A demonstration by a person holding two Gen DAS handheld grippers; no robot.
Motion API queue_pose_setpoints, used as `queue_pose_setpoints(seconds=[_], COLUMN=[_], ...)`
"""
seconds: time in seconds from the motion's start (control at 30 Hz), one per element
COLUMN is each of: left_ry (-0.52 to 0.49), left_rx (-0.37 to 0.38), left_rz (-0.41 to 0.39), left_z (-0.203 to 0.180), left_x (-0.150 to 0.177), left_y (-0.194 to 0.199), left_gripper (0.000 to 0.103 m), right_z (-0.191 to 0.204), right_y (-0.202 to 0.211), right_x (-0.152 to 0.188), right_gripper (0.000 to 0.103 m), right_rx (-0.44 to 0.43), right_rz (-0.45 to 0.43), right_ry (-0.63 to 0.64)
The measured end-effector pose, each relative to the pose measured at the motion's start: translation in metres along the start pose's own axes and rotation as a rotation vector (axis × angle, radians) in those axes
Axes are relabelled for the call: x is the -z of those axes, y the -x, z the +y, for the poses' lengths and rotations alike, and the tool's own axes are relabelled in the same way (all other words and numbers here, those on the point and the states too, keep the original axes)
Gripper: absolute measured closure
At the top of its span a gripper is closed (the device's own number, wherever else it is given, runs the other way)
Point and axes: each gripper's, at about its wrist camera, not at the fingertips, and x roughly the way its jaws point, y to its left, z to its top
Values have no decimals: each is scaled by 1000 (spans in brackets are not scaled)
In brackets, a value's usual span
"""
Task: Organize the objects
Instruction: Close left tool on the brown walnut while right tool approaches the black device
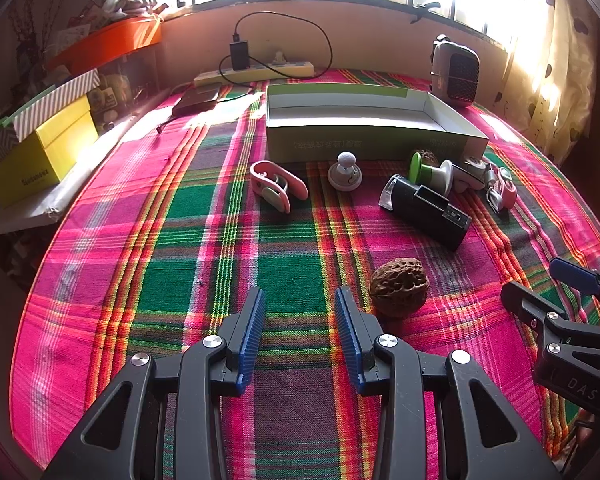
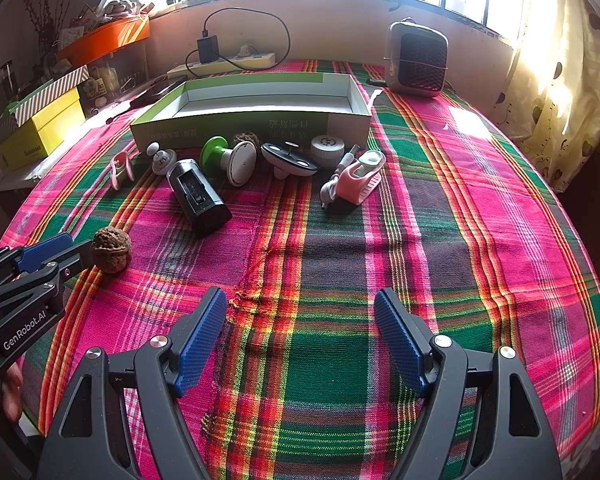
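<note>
A brown walnut [image 1: 399, 286] lies on the plaid cloth just right of my left gripper [image 1: 300, 292], which is open with nothing between its fingers. In the right wrist view the walnut [image 2: 111, 249] sits at the tip of the left gripper [image 2: 76, 244]. My right gripper [image 2: 300, 294] stands wide open over bare cloth. An open green-and-white box [image 2: 240, 130] lies further back. Before it lie a black device [image 2: 198, 196], a pink clip [image 2: 120, 168], a white knob [image 2: 162, 158], a green-and-white piece [image 2: 228, 156], a second walnut [image 2: 246, 138] and a pink holder with a cable [image 2: 358, 178].
A small heater [image 2: 416, 60] stands at the back right and a power strip [image 2: 228, 62] with a charger lies along the wall. A yellow box [image 1: 40, 156] and an orange tray [image 1: 112, 42] crowd the left side. A curtain [image 2: 560, 92] hangs at the right.
</note>
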Motion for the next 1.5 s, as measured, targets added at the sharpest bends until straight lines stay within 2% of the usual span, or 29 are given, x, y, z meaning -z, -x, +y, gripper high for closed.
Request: queue_pose_setpoints(seconds=[0.17, 0.4, 0.53, 0.73, 0.9, 1.27, 1.5], left_ry=[-61, -111, -155, -216, -246, -204, -175], left_rx=[18, 100, 164, 310, 308, 266, 277], left_rz=[8, 15, 20, 22, 16, 22, 24], left_z=[3, 7, 5, -12, -25, -23, -17], left_x=[0, 3, 4, 7, 1, -15, -20], left_y=[3, 7, 10, 15, 10, -6, -9], left_gripper=[69, 69, 69, 67, 66, 66, 67], right_z=[2, -3, -2, 0, -1, 1, 3], right_y=[-2, -3, -5, -7, -8, -11, -14], right_x=[-3, -10, -12, -13, -13, -16, -21], right_gripper=[27, 27, 27, 27, 27, 27, 27], right_rx=[-15, -57, -73, -84, -95, -102, -112], right_rz=[8, 32, 39, 32, 28, 29, 28], right_ry=[18, 65, 82, 96, 105, 116, 128])
